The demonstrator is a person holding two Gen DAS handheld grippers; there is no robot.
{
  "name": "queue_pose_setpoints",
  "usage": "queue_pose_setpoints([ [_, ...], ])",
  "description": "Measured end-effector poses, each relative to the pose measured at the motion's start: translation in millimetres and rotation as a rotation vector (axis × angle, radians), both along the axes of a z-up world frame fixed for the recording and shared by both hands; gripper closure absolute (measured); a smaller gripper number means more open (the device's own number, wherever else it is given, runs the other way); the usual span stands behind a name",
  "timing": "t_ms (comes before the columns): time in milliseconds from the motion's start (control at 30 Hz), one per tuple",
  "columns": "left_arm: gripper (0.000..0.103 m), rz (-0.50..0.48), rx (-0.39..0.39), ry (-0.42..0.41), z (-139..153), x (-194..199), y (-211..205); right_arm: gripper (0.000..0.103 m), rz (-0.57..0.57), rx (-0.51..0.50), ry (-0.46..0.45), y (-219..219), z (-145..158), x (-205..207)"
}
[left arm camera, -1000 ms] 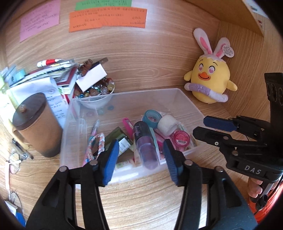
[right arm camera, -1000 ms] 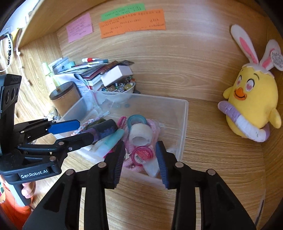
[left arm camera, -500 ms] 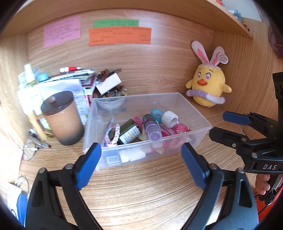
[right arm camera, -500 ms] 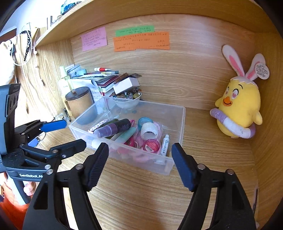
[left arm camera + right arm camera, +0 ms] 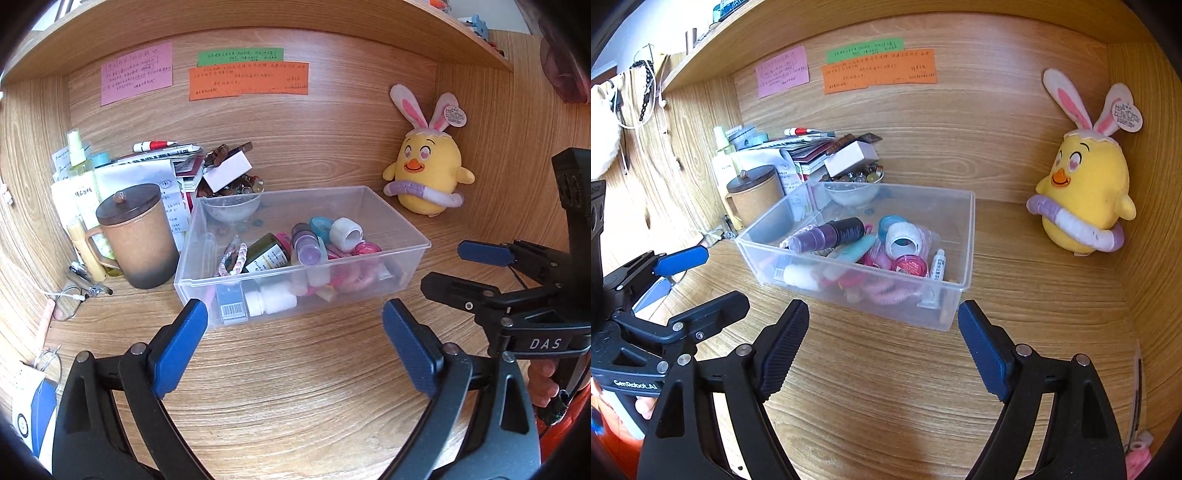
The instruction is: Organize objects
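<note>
Fingers (image 5: pixel 177 343) spread over bare wooden desk (image 5: pixel 295 387), clear bin (image 5: pixel 369 254) in alcove

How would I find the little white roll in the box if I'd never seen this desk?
Look for the clear plastic box in the middle of the wooden desk, left of the yellow chick toy. Near its right end lies the white roll, beside a teal one. It's the only white ring, its hole facing you.

Both wrist views look down, fairly near, sharing the clear bin (image 5: pixel 303 236).
</note>
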State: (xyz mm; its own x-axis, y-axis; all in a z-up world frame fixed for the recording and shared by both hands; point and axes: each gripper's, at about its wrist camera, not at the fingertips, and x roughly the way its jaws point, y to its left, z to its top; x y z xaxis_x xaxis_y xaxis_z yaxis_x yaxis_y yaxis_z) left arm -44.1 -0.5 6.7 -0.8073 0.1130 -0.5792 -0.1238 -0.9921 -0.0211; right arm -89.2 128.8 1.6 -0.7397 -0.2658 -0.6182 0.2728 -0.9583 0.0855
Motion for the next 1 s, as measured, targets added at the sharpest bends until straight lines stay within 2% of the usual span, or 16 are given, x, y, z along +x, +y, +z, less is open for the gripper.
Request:
queue_pose_setpoints([
  [767, 0.006, -0.007, 0.021, 0.005, 4.7, 4.3, 3.6, 0.022, 0.018, 0.011, 0.015, -5.9, 2.9, 2.4],
  [1000, 0.006, -0.017, 0.048, -0.014, 2.8, 0.2, 2.5, 0.022, 0.008, 0.012, 0.018, -3.7, 2.5, 1.3],
])
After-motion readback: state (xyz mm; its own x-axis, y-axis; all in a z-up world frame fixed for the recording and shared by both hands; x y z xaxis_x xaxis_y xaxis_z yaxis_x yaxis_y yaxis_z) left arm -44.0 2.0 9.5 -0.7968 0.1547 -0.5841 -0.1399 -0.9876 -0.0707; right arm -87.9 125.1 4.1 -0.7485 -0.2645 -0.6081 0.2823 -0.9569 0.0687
